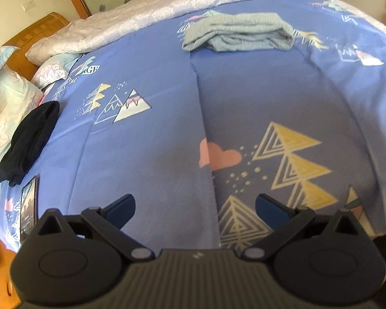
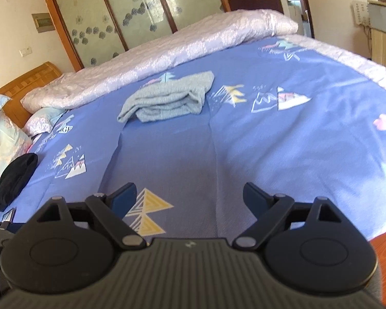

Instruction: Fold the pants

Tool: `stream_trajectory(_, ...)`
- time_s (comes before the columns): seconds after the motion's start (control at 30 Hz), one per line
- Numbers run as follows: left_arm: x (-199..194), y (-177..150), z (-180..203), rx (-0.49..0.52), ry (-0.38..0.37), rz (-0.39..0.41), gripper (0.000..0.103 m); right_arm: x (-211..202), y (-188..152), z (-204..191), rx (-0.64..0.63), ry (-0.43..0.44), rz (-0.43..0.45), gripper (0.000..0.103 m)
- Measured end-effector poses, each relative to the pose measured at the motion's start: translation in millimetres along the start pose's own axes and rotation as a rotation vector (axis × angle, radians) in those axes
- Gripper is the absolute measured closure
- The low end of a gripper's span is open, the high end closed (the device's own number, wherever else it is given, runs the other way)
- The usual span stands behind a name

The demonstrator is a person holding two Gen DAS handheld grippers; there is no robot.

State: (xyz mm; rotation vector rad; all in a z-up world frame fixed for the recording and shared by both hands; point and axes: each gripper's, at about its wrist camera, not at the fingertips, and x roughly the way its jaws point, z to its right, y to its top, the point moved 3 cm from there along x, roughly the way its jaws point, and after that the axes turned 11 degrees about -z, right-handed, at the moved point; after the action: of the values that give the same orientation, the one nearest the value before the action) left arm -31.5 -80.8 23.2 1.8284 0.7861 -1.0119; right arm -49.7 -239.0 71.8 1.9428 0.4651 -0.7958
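Hovering with fingers spread and empty, left tool and right tool face folded grey pants.

A folded garment was laid on the bedsheet, far ahead of both grippers. Behind it, a rolled quilt was stretched across the bed. A dark bundle was placed at the left, beside the pillows.

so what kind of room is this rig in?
Almost certainly a home bedroom: a bed under a blue sheet printed with mountains, a carved wooden headboard with floral pillows beside it, and a wooden wardrobe with frosted flower-pattern doors behind.
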Motion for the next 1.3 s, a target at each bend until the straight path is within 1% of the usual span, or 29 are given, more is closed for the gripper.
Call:
stream_trajectory(0.13, -8.4, 2.2, 6.7, 0.009, -0.001, 0.016, 0.0, -7.0, -1.8, 7.5, 0.008, -0.013, 0.019, 0.012)
stream_trajectory(0.23, -12.3, 4.1, 10.0, 0.009, -0.002, 0.019, 0.0, -4.5, 0.6, 12.4, 0.022, -0.008, 0.01, 0.012)
stream_trajectory(0.43, -18.9, 5.8, 14.8, 0.013, 0.025, 0.037, 0.0, -5.1, 1.1, 11.4, 0.005, 0.007, 0.012, 0.012)
stream_trajectory(0.8, -15.4, 4.3, 20.3, 0.028, 0.05, 0.025, 0.0, -6.9, 3.1, 16.6, 0.026, 0.014, 0.013, 0.012)
stream_trajectory(1.3, -6.2, 3.0, 24.0, 0.039, 0.052, -0.011, 0.0, -4.1, 2.2, 19.4, 0.031, 0.016, -0.007, 0.012)
